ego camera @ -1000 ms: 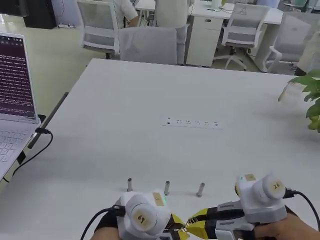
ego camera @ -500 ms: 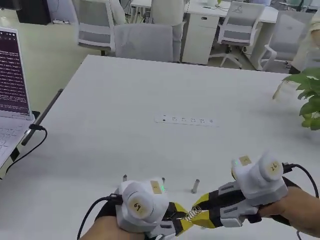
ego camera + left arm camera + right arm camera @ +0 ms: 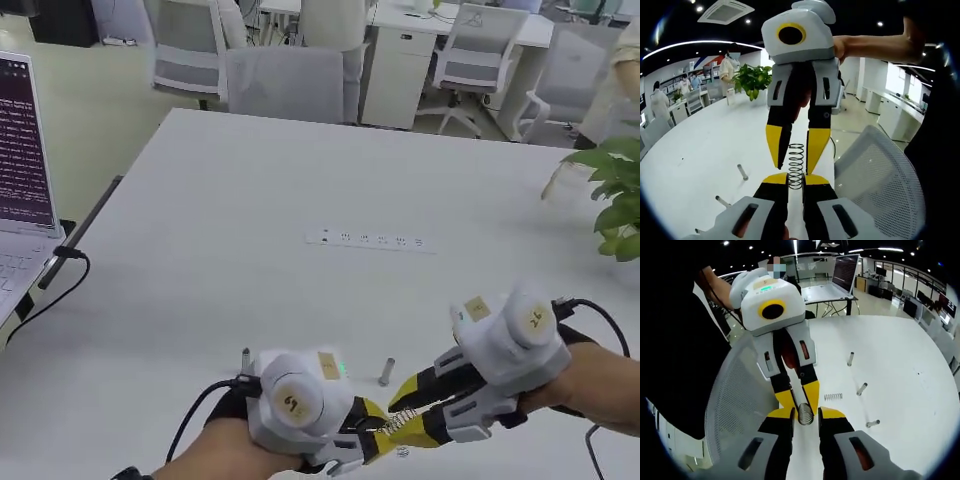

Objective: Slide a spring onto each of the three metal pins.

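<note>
The left gripper [image 3: 795, 180] is seen with its yellow-tipped jaws pressed together on one end of a coiled spring [image 3: 796, 160]. The spring is held so that it juts straight out beyond the tips. In the left gripper view it is met head-on by the right gripper [image 3: 807, 414], whose jaws are slightly spread and set to either side of the free part of the spring. A sliver of gap is seen on at least one side; whether the other jaw touches the coil cannot be told. In the right gripper view the spring is seen end-on as a ring between that gripper's own tips, with the left gripper's jaws clamped on it just behind.

In the head view both grippers are held tip to tip above the near edge of a white table [image 3: 300, 180]. Three metal pins [image 3: 861, 388] are stood apart in a row on the table just beyond the grippers. A second spring [image 3: 833, 396] is laid flat on the table just beside the middle pin. Farther out, a white power strip [image 3: 370, 240] is set into the middle of the table. An open laptop [image 3: 20, 140] is placed at the left edge and a green plant [image 3: 615, 190] at the right. Grey office chairs [image 3: 290, 85] are ranged behind the far edge.
</note>
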### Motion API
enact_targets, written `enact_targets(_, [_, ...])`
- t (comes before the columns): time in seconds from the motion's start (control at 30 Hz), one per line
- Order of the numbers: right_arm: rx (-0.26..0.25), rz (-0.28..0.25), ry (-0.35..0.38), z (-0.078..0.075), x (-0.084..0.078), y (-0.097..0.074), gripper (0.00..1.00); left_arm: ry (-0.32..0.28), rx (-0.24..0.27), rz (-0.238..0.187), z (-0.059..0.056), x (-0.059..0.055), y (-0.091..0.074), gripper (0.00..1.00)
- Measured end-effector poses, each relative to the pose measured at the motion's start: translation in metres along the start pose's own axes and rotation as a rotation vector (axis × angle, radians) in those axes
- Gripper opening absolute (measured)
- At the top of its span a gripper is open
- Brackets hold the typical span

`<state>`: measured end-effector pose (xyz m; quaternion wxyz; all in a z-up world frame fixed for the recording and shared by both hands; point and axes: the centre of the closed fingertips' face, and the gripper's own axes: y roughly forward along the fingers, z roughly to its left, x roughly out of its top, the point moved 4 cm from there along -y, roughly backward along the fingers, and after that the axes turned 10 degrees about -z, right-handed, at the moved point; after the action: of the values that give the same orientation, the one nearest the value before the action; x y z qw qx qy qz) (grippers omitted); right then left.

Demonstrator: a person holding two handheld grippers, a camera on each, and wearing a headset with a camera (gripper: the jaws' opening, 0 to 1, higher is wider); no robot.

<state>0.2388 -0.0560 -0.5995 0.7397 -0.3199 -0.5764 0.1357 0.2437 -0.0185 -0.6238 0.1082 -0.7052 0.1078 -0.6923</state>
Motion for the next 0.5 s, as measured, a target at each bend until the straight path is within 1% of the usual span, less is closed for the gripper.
enact_targets(0.1, [0.019,0.016,-0.024,0.0012,0.001,-0.0014,0.16,0.002,-0.004,-0.005,-0.0001,0.0017,0.0002,0.02])
enact_targets(0.27, [0.052,0.062,-0.075,0.005,0.0029,-0.0024,0.15,0.014,-0.022,-0.008,-0.0026,0.0037,0.0019,0.02])
enact_targets(0.43, [0.081,0.102,-0.123,0.007,0.0063,-0.0037,0.12,0.009,-0.027,-0.022,-0.0015,0.0063,0.0026,0.02])
enact_targets(0.5, [0.082,0.115,-0.134,0.0059,0.0069,-0.0036,0.11,0.012,-0.03,-0.022,-0.0017,0.0069,0.0026,0.02])
